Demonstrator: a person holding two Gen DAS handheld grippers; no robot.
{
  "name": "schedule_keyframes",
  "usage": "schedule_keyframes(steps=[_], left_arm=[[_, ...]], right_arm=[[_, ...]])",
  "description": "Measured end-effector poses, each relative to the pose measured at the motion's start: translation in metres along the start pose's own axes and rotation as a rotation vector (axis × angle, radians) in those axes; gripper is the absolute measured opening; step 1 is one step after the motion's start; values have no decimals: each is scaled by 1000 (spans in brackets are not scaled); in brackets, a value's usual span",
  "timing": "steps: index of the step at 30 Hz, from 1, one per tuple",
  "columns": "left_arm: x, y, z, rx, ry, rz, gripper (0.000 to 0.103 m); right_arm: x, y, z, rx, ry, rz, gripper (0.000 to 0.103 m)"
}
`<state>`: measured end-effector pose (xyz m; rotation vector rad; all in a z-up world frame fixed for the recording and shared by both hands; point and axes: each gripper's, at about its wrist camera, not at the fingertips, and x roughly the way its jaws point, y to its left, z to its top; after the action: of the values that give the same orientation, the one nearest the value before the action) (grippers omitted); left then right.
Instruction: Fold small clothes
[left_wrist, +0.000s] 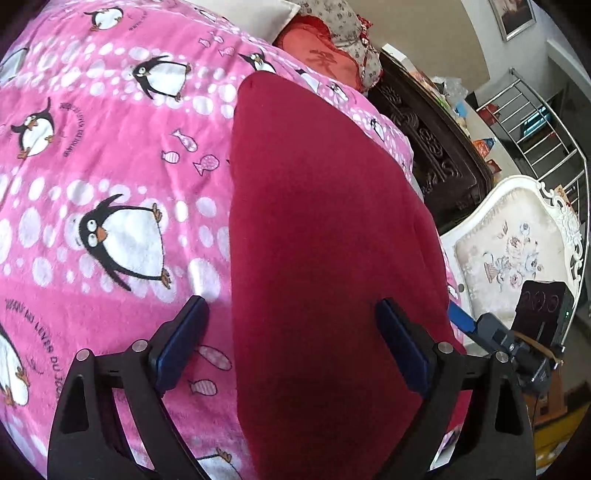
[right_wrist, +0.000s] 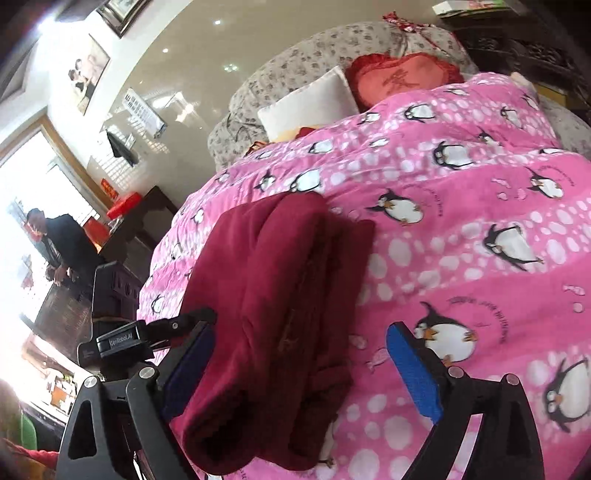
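Observation:
A dark red fleece garment (left_wrist: 325, 258) lies folded into a long narrow strip on a pink penguin blanket (left_wrist: 110, 166). My left gripper (left_wrist: 291, 343) is open, its blue pads straddling the garment's left edge close above it. In the right wrist view the garment (right_wrist: 280, 302) shows folded layers and a seam. My right gripper (right_wrist: 303, 369) is open above the near end of the garment, holding nothing. The right gripper's blue finger shows at the right in the left wrist view (left_wrist: 461, 321), and the left gripper shows at the left in the right wrist view (right_wrist: 147, 336).
The blanket (right_wrist: 461, 229) covers a round bed. A white pillow (right_wrist: 310, 103) and a red heart cushion (right_wrist: 399, 79) lie at its head. A dark carved cabinet (left_wrist: 432, 147) and a white floral chair (left_wrist: 517, 251) stand beside the bed. A person (right_wrist: 62, 243) stands by the window.

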<state>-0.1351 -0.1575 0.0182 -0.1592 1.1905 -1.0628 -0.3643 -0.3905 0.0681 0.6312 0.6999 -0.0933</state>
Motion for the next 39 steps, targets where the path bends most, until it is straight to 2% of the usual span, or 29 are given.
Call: schedule_keyframes(steps=[4, 6, 7, 8, 9, 11, 13, 16, 17, 21, 25, 27, 29, 30, 32, 37, 39], left_arm=[[6, -5, 3, 10, 2, 8, 97], [8, -9, 2, 43, 2, 25, 97], [8, -11, 2, 58, -1, 27, 97], [9, -15, 1, 96, -5, 12, 93], [10, -18, 0, 132, -1, -20, 78], [7, -21, -1, 154, -14, -3, 72], [-4, -23, -3, 159, -29, -14, 58], [-26, -19, -2, 135, -34, -51, 57], [-41, -20, -1, 144, -59, -43, 57], [-88, -21, 0, 215, -131, 60, 57], [-110, 6, -2, 223, -131, 142, 57], [-105, 33, -3, 175, -97, 181, 57], [-92, 59, -4, 117, -67, 262, 57], [-86, 71, -7, 88, -59, 249, 59], [-90, 76, -13, 62, -93, 217, 61], [-101, 61, -12, 95, -161, 330, 61], [-102, 58, -6, 113, -168, 370, 61]], right_arm=[[36, -19, -9, 103, 120, 71, 97], [46, -5, -9, 33, 109, 44, 97], [52, 7, -8, -4, 115, 76, 92], [56, 14, -8, -12, 120, 110, 92], [60, 21, -7, -22, 113, 86, 85], [64, 42, -7, -123, 106, 9, 74], [54, 59, -6, -168, 68, 14, 59], [38, 83, 1, -199, 32, 65, 55], [37, 90, 2, -205, 31, 84, 55], [47, 118, -4, -193, 29, 167, 54], [76, 140, -14, -161, 65, 222, 55], [103, 138, -23, -123, 138, 183, 59], [128, 134, -33, -145, 237, 59, 63], [127, 135, -37, -175, 226, 51, 64], [114, 139, -37, -185, 210, 45, 64], [73, 162, -22, -248, 101, 10, 64], [69, 172, -12, -296, 54, -2, 64]])
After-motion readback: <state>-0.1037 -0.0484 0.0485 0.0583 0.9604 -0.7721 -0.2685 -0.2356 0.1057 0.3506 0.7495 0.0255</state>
